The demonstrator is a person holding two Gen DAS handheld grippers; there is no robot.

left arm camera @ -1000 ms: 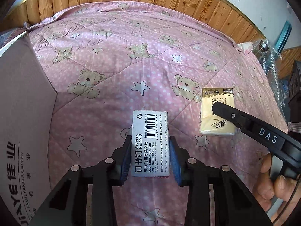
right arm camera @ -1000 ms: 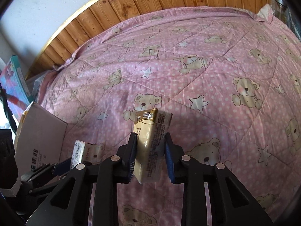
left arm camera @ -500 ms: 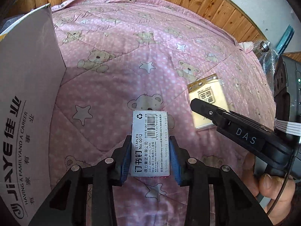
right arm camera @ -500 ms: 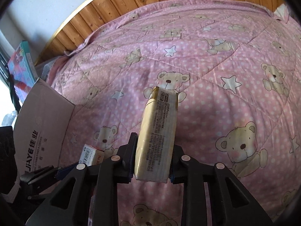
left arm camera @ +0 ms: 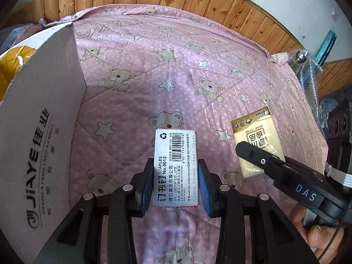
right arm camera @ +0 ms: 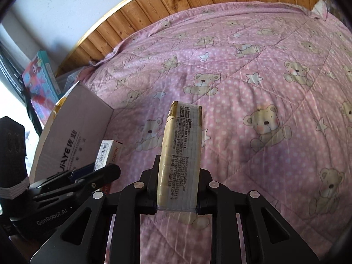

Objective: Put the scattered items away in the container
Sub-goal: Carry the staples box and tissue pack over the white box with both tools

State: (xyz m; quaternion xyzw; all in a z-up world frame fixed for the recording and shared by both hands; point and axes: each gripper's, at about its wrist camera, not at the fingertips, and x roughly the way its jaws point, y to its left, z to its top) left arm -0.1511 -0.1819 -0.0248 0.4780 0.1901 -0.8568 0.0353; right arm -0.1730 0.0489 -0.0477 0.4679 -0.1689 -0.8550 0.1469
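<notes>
Pink quilt (left arm camera: 136,101), staple box (left arm camera: 176,167) gripped, tissue pack (right arm camera: 181,160) gripped

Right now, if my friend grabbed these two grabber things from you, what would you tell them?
Left gripper: shut on the grey box of staples, held above the pink bear quilt.
Right gripper: shut on the beige pack of tissues, also held above the quilt.
The white cardboard box stands at the left, close beside the staples.
Done: both items picked up.
Left: drop each into the box.
</notes>
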